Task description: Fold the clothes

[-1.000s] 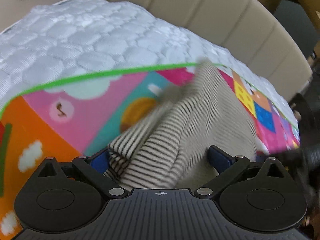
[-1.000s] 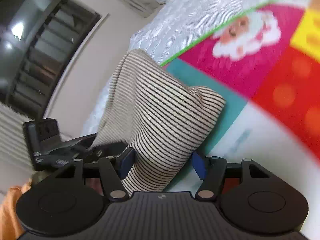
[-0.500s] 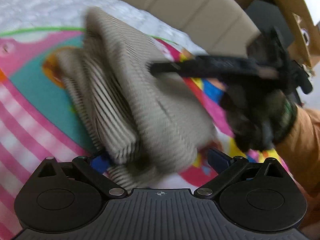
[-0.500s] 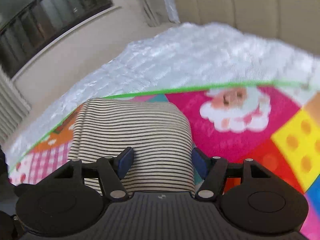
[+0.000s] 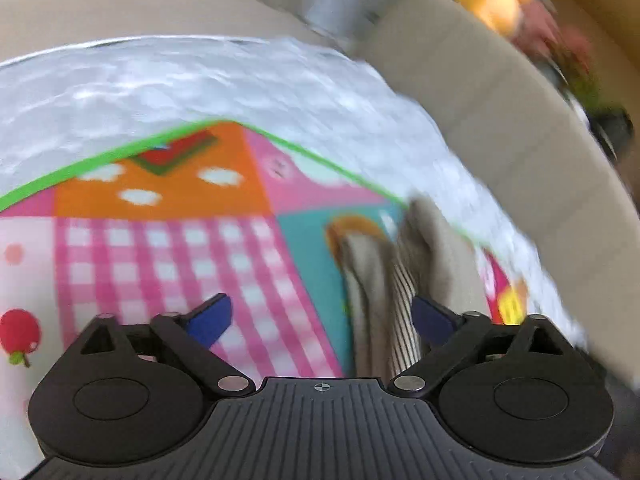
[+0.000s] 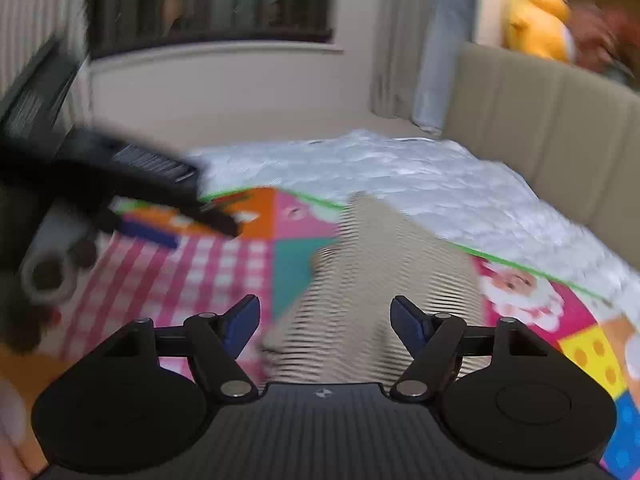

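Observation:
A folded beige garment with thin dark stripes (image 6: 360,280) lies on the colourful play mat (image 6: 224,272). My right gripper (image 6: 324,320) hovers just in front of it. Its jaws are opening, the garment's near end sits between them, and a gap shows beside the left pad. In the left wrist view the garment (image 5: 384,280) lies at the right, against the right pad (image 5: 432,314). My left gripper (image 5: 320,316) has its jaws closing, mostly over bare mat, with the left pad touching nothing. The left gripper (image 6: 200,234) shows blurred at the upper left of the right wrist view.
The mat (image 5: 168,248) covers a white quilted mattress (image 6: 400,168). A beige padded headboard (image 6: 552,112) runs along the right, with a yellow plush toy (image 6: 536,16) above it. A grey roll (image 6: 48,276) lies at the mat's left edge. A dark window (image 6: 208,0) is behind.
Both grippers rolled and swung across the mat. The left one moved left, so the garment went from between its fingers to its right pad. The right one's jaws widened around the garment.

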Action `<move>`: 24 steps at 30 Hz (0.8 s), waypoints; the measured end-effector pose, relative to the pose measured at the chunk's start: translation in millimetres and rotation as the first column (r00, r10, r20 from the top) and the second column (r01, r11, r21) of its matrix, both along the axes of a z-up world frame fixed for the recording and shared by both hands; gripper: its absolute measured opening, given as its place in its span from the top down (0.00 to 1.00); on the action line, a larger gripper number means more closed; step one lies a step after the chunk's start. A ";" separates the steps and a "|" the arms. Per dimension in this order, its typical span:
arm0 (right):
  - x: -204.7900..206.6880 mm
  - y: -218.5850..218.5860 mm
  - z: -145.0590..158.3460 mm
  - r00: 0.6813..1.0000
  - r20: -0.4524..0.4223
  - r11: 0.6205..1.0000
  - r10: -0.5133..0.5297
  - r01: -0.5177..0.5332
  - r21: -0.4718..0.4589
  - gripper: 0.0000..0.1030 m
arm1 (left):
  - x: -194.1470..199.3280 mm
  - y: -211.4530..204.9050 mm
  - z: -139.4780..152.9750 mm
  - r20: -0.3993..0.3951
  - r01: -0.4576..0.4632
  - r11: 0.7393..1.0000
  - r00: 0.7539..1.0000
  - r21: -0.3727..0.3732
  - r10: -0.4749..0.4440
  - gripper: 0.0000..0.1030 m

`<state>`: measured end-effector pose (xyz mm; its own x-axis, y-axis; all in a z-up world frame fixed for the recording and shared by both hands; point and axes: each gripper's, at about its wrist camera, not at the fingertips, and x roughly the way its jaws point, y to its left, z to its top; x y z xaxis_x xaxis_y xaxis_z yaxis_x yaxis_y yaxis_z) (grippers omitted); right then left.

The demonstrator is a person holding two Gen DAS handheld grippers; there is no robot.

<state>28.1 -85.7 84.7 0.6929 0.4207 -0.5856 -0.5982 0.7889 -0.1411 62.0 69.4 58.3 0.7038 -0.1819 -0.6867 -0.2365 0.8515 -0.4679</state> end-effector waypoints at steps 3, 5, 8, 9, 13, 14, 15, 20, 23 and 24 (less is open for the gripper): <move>2.2 26.7 -27.1 0.998 0.069 0.990 0.000 0.010 -0.143 0.23 | 5.0 1.0 -0.2 0.022 -0.022 0.996 1.000 0.088 0.020 0.23; 7.2 30.4 -37.5 0.995 0.100 0.981 -0.015 0.034 -0.193 0.36 | 3.8 1.5 -3.7 0.035 -0.010 0.989 0.999 0.146 0.005 0.23; 10.9 11.5 -16.9 0.999 0.048 0.992 -0.024 0.029 -0.120 0.67 | -0.1 10.7 -7.4 0.028 -0.004 0.985 1.000 0.173 -0.001 0.22; 8.1 8.3 -9.6 0.999 0.045 0.993 -0.010 0.015 -0.116 0.74 | -1.8 16.2 -7.8 0.027 -0.009 0.987 1.000 0.159 0.004 0.22; -6.2 9.9 1.8 0.997 0.009 0.989 0.079 -0.077 -0.128 0.80 | 3.2 34.9 -7.1 0.043 -0.039 0.996 0.998 0.082 0.035 0.22; -9.9 13.5 -3.2 0.995 -0.007 0.986 0.096 -0.096 -0.136 0.80 | 4.4 34.2 -5.8 0.059 -0.032 0.997 0.998 0.075 0.027 0.22; -13.7 17.4 -9.2 0.993 -0.020 0.983 0.113 -0.115 -0.146 0.80 | 5.1 31.3 -3.8 0.083 -0.015 0.997 0.997 0.075 0.009 0.22; -22.2 33.8 -31.0 0.988 -0.052 0.977 0.146 -0.152 -0.146 0.78 | 1.2 11.0 12.3 0.236 0.160 0.987 0.958 0.028 -0.162 0.22; -28.3 44.8 -36.0 0.982 -0.049 0.967 0.182 -0.187 -0.172 0.79 | 6.1 -17.7 36.3 0.318 0.341 0.939 0.888 0.033 -0.334 0.19; -29.9 45.3 -35.7 0.981 -0.047 0.965 0.188 -0.193 -0.175 0.78 | 10.6 -31.2 44.2 0.331 0.393 0.917 0.859 0.062 -0.391 0.18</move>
<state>-1.8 -40.4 49.0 0.5915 0.4301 -0.6820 -0.7409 0.6238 -0.2492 72.6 38.2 102.5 0.7582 -0.4942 -0.4253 0.2849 0.8379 -0.4656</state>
